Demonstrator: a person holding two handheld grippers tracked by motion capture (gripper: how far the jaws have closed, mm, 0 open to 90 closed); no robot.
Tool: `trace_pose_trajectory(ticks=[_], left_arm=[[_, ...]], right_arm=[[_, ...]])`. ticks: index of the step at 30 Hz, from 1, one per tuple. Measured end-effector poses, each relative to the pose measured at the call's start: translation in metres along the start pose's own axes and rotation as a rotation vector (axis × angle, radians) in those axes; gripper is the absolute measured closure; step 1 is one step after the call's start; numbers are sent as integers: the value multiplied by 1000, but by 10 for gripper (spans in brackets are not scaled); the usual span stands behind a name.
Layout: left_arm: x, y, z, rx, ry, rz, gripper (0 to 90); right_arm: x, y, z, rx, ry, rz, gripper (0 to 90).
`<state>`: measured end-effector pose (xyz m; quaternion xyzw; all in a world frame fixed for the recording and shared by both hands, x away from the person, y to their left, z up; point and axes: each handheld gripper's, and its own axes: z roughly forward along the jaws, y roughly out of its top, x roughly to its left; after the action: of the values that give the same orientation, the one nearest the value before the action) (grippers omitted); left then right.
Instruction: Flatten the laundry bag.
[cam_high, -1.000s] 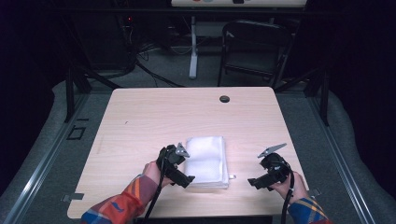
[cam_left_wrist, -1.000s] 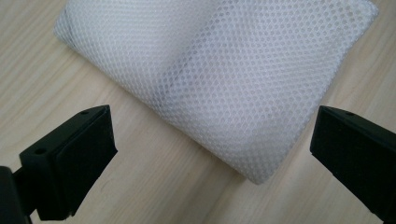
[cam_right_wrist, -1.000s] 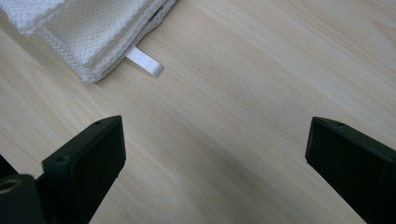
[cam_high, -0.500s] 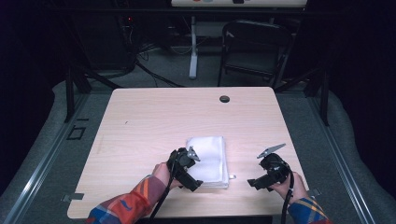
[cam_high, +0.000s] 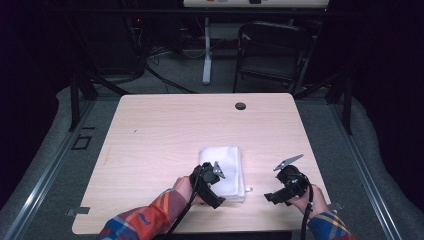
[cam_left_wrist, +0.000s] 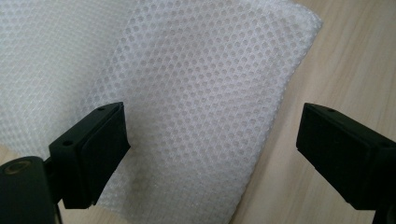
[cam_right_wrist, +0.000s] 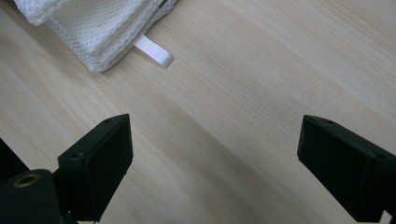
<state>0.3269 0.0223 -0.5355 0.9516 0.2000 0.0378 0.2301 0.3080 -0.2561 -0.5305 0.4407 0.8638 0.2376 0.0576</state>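
Note:
A folded white mesh cloth (cam_high: 227, 162) lies on the wooden table (cam_high: 165, 135), toward its near edge. My left gripper (cam_high: 216, 187) hovers over the cloth's near left part. In the left gripper view the mesh (cam_left_wrist: 196, 93) spreads below and between the jaws, and its edge runs toward the right jaw. The pads stand wide apart and do not press on it; the jaws have just been closing a little. My right gripper (cam_high: 274, 192) is to the right of the cloth, open over bare wood, its jaws also just closing slightly. The cloth's corner (cam_right_wrist: 93, 23) and a small white tab (cam_right_wrist: 154, 51) lie ahead of it.
A dark round cable hole (cam_high: 240, 106) sits near the table's far edge. Beyond the table stand a black chair (cam_high: 270, 50) and a white stand post (cam_high: 206, 50) among floor cables. The table's near edge runs just below both hands.
The left hand has moved right and slightly down, from beside the cloth's left edge to over its near part. The right hand has kept its place.

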Motion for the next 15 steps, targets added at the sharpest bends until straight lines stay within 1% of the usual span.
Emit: trace_pose_trajectory(ticks=[2,3,6,11,13,14,15], left_arm=[[-2,3,3,2,8,11,106],[-3,4,4,1,16,21,108],[-6,7,8,10,30,34,123],[-9,10,16,25,51,50,157],[-10,10,19,39,54,57,206],[-10,9,20,45,59,58,219],[-10,9,20,48,65,63,235]], right_arm=[[0,0,0,3,-2,0,102],[-2,2,-3,55,-1,-41,103],[-2,2,-2,49,-1,-40,105],[-1,2,-2,55,10,-41,110],[0,2,-2,41,26,-45,113],[0,2,-2,48,19,-57,114],[1,2,-2,40,29,-55,115]])
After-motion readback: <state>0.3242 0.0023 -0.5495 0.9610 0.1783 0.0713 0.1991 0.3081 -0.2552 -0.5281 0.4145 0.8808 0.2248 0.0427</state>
